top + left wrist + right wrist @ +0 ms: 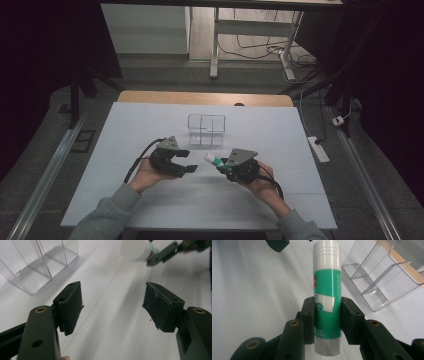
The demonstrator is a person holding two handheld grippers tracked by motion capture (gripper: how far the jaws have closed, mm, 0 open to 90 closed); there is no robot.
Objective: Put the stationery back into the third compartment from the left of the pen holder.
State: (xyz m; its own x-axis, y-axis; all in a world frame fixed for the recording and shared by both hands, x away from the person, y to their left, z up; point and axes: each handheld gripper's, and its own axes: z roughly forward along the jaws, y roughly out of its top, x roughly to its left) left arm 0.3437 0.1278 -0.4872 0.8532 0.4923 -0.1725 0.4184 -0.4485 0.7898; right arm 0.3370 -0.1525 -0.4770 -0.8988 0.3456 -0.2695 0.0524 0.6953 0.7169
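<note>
the right tongs are clamped on a green and white glue stick, held off the white table with its cap aimed toward the left tongs. those stand wide with nothing between the jaws, just beside the stick. a clear divided organiser sits on the table just behind both.

glue stick top cropped, label unreadable
</note>
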